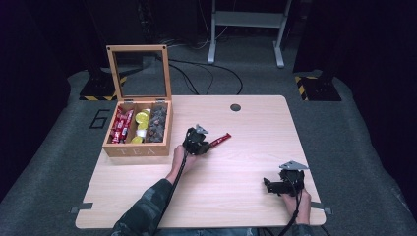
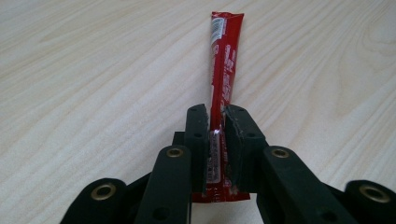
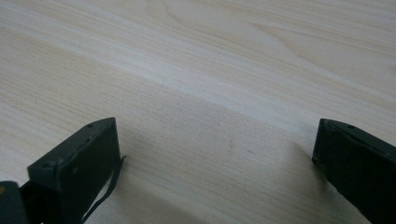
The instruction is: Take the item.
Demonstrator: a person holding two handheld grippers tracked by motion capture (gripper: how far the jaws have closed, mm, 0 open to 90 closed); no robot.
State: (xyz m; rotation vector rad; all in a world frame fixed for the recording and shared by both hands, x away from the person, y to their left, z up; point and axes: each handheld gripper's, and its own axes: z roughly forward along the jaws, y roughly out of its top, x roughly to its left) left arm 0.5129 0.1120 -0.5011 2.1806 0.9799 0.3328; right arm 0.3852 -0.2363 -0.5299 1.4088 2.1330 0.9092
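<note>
- While the left gripper (image 2: 215, 116) clamps the red sachet (image 2: 223, 70), carry it level toward ten o'clock, into the tea box (image 1: 136, 147).
- Right gripper (image 3: 215, 154) gapes idle.

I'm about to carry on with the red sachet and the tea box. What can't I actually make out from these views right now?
- red sachet: its near end is covered by the left gripper in the left gripper view; its print is blurred.
- tea box: in the high view, what fills the compartments is too small to identify.
- right gripper: frame edges crop both jaws in the right gripper view.
</note>
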